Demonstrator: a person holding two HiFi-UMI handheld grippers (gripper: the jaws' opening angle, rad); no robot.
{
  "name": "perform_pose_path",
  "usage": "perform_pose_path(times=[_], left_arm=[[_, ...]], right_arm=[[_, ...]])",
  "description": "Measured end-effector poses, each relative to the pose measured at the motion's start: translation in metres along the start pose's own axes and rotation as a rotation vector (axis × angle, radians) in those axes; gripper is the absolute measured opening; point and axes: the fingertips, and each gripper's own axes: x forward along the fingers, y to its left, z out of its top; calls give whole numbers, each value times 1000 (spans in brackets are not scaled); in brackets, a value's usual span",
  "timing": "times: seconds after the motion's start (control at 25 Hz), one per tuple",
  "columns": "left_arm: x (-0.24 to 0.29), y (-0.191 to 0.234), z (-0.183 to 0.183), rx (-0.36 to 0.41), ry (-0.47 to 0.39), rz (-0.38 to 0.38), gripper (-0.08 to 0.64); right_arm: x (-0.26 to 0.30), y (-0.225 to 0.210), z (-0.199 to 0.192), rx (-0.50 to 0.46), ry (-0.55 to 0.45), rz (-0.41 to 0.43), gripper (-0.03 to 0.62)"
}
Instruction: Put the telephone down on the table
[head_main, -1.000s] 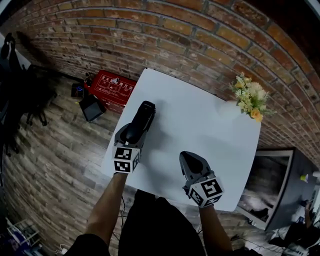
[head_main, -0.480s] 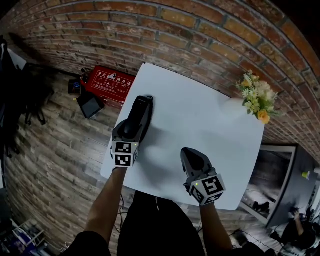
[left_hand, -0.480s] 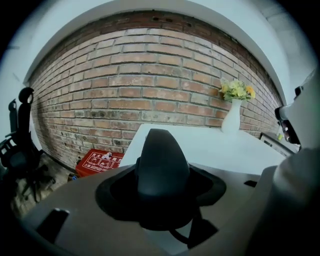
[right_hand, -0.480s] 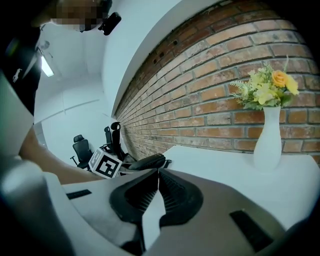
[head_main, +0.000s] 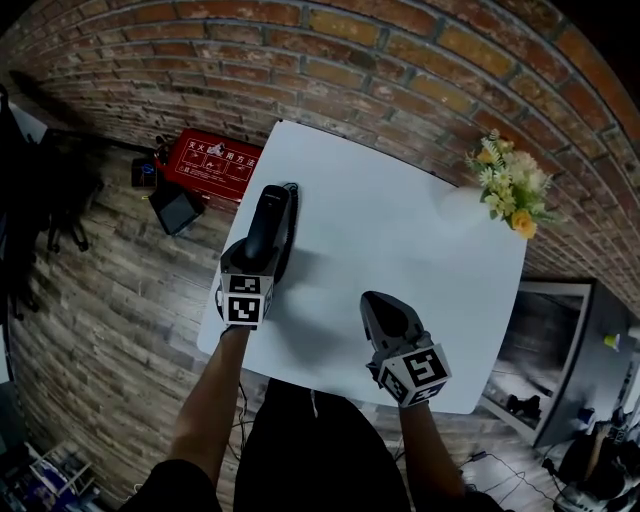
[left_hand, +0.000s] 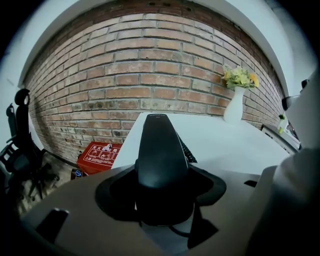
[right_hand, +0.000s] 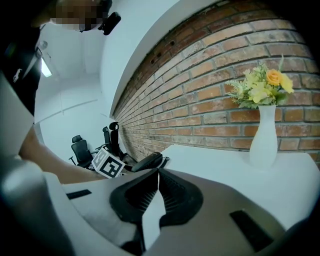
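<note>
Head view, with both gripper views. The left gripper (head_main: 257, 264) is clamped on the telephone (head_main: 271, 213), a black handset held by its near end, with the jaws standing wide on either side of it. In the left gripper view the telephone (left_hand: 161, 159) fills the gap between the jaws and points away towards the brick wall (left_hand: 150, 65), and a short run of dark coiled cord (left_hand: 187, 150) shows just beside it on the right. The handset lies lengthwise over the left part of the white table (head_main: 400, 235), near its left edge. Whether its far end touches the tabletop cannot be told.

The right gripper (head_main: 379, 307) hovers over the near part of the table, well apart from the telephone. In its own view the right gripper (right_hand: 157, 192) has its ribbed jaws together with nothing between them. The same view shows the telephone (right_hand: 148, 161) low against the table's edge, with the left gripper's marker cube (right_hand: 107, 163) beside it.

At the table's far right corner stands a white vase (right_hand: 263, 135) of yellow and cream flowers (head_main: 506, 186), close to the wall. On the wooden floor (head_main: 100, 310) left of the table lie a red box (head_main: 214, 160) and, near it, a small black case (head_main: 176, 208).
</note>
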Motion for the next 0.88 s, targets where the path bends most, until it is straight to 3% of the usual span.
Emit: perform_pose_path(times=[0.36,0.52,0.88], left_arm=[[4,-1,-2,25,27,31,279],[0,2,-4,11,27,40,315],[-58,-7,2,-27,-47,64,334]], right_arm=[[-13,2,-4,-8,-1,-3,23],[-24,2,-5,-17,-8,-3,23],[-62,9,-5,-44,-51,11,23]])
